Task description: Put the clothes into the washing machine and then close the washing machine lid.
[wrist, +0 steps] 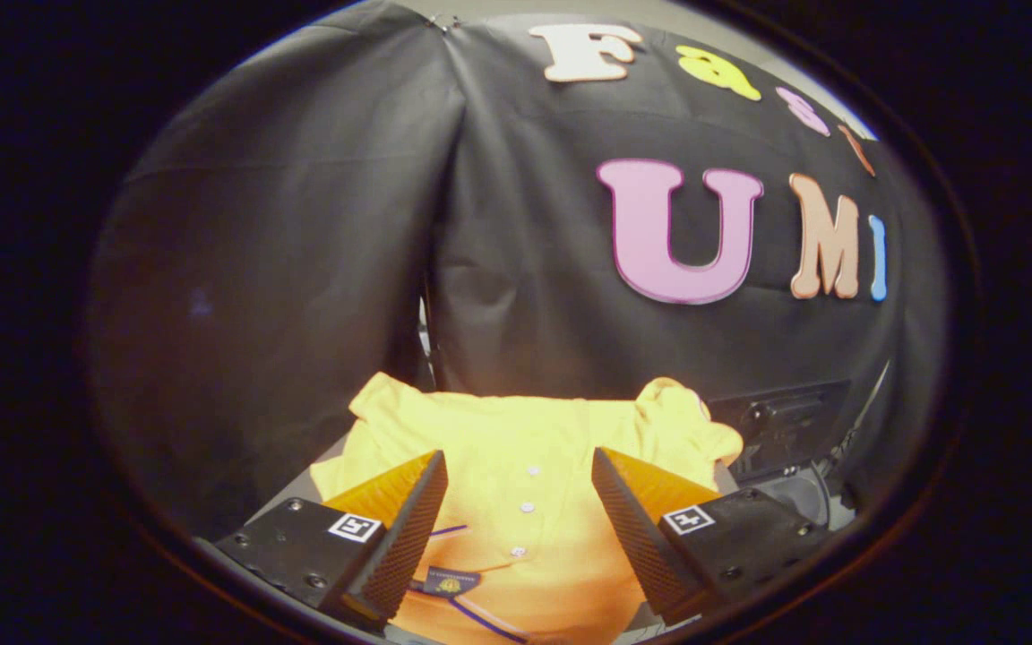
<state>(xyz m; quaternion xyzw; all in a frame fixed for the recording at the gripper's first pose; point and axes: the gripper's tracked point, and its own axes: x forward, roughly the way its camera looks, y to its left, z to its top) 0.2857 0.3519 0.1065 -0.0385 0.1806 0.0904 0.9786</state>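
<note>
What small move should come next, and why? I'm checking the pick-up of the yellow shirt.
Probably lower the gripper onto the yellow shirt and close: the fingers stand wide open, the shirt's button strip lies between them, and nothing is gripped yet.

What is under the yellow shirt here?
The yellow shirt lies spread over a grey surface that peeks out beside it; whatever it covers is hidden. The open gripper hovers above, fingers apart.

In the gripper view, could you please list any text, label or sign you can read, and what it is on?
No text can be read.
Collar label on the yellow shirt: too small and blurred.
Square black-and-white markers on both fingers of the open tool: patterns, not words.
</note>
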